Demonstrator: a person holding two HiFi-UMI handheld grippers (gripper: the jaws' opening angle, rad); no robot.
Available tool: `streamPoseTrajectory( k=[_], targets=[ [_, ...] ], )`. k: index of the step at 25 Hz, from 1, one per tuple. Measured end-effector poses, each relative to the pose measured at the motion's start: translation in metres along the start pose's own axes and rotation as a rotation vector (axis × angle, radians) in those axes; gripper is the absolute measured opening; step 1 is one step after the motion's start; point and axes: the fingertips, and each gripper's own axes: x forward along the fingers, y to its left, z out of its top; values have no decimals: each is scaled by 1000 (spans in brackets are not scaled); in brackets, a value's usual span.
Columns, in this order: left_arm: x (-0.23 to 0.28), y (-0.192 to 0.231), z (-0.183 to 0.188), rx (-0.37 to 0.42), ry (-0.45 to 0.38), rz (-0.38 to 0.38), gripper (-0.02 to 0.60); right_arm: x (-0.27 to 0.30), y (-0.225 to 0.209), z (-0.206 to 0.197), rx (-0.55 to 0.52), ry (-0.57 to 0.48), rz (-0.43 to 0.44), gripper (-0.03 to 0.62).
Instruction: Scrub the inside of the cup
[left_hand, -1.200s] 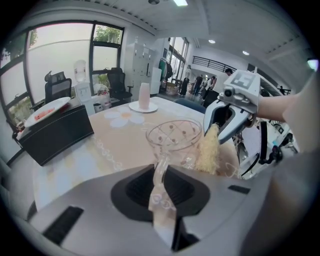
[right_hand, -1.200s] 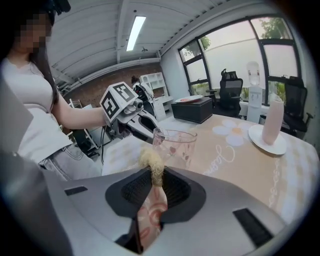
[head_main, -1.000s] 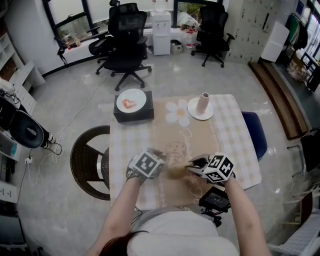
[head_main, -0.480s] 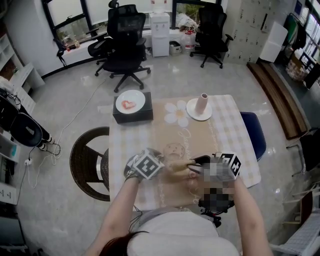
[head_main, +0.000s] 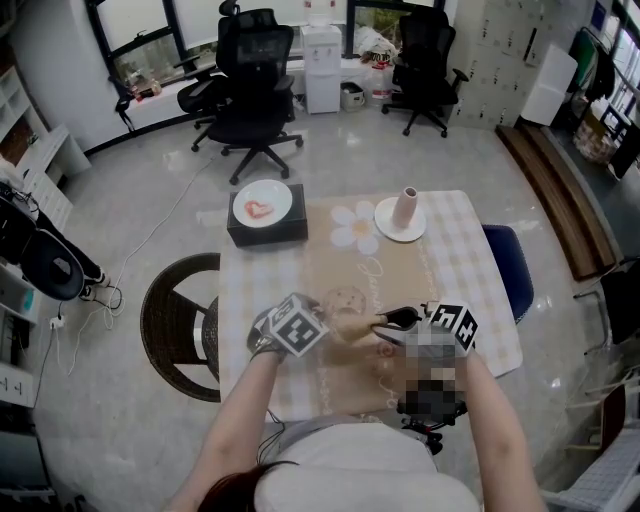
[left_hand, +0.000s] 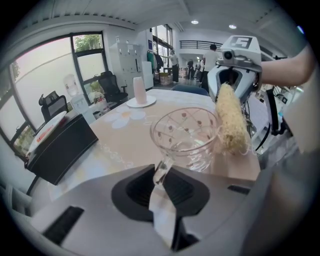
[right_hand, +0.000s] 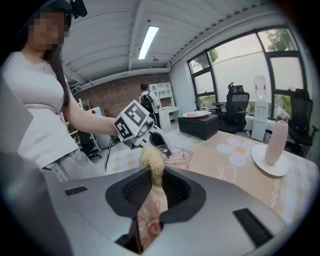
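Glass cup (left_hand: 186, 137): is being carried over the 6 o'clock edge of the counter, close to the person, with its mouth facing upward so the bowl is lying open to the scrubber; whether its base is resting on the cloth cannot be told.
Left tool (left_hand: 161, 186): is pinching the cup's clear handle between nearly closed jaws. Gripping the handle is keeping the rim and inner wall free of metal.
Loofah scrubber (left_hand: 232, 120): is hanging just beside the rim at the cup's 3 o'clock, outside the bowl, with its fibrous head pointing down toward the mouth.
Right tool (right_hand: 151, 192): is clamping the scrubber's pink patterned end with its jaws drawn in tight, leaving the whole straw-coloured head projecting forward as the working part.
Counter (head_main: 470, 300): is carrying a beige printed cloth. A white saucer (head_main: 388, 222) bearing a pink cylinder (head_main: 405, 207) is standing at 1 o'clock, and a black box (head_main: 268, 228) topped by a plate (head_main: 262, 203) at 11 o'clock, both well apart from the work.
Step in hand: the scrubber head is probably being lined up for entry into the bowl, so scrubbing of the inside is judged not yet complete.
Risk: a thin glass handle in a narrow pinch is likely inviting twist once the scrubber is pressing sideways.
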Motion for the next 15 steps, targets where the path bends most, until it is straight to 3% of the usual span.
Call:
streamPoseTrajectory(
  k=[9,15],
  targets=[
    [3,6,0,-35,-11,-5,54,14,-3,-28,-13,142,-11,66],
    [4,7,-1,2,-13,6,53,25,2,-44,-19,199,-3,66]
  ],
)
